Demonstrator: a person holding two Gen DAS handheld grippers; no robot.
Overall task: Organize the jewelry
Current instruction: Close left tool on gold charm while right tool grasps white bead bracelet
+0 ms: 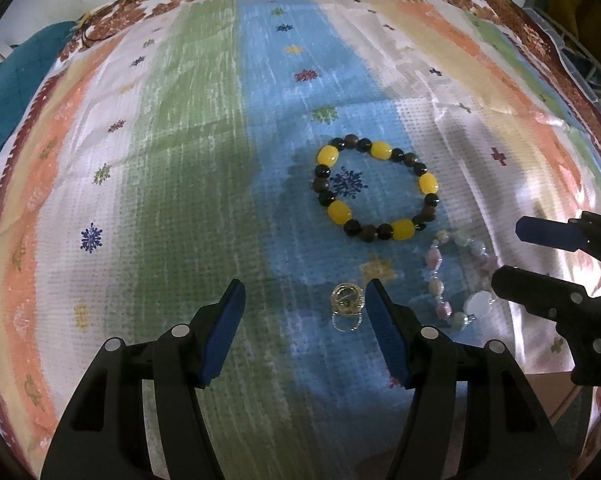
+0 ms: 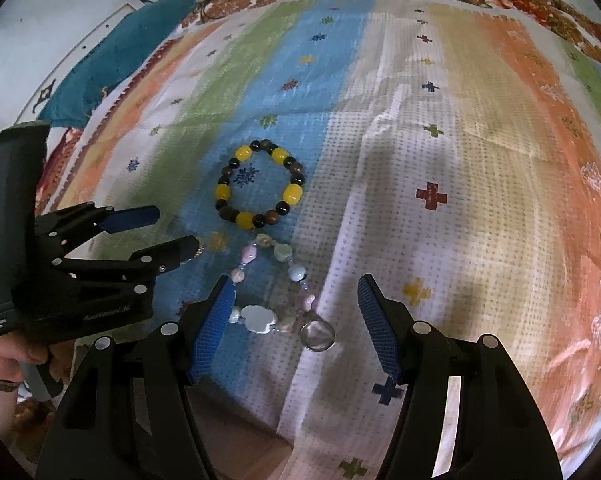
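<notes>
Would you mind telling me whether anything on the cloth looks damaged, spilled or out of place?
Nothing stands out. The yellow and dark bracelet, the pastel bracelet and the small ring lie intact on the striped cloth, apart from slight wrinkles in it.

Coarse woven cloth point(image 1: 188, 168) looks matt. Yellow-and-dark bracelet point(image 1: 374, 188) beads shine glossy; pastel bracelet point(image 2: 268, 280) beads look translucent. Tongs point(image 1: 304, 332) are matt black plastic with ribbed blue pads point(image 1: 222, 340).

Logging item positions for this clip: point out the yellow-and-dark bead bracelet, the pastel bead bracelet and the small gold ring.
Yellow-and-dark bead bracelet point(image 1: 427, 183): left wrist view, yellow bead on its right side.
Pastel bead bracelet point(image 2: 258, 318): right wrist view, its large white bead.
Gold ring point(image 1: 345, 298): left wrist view, its top.
</notes>
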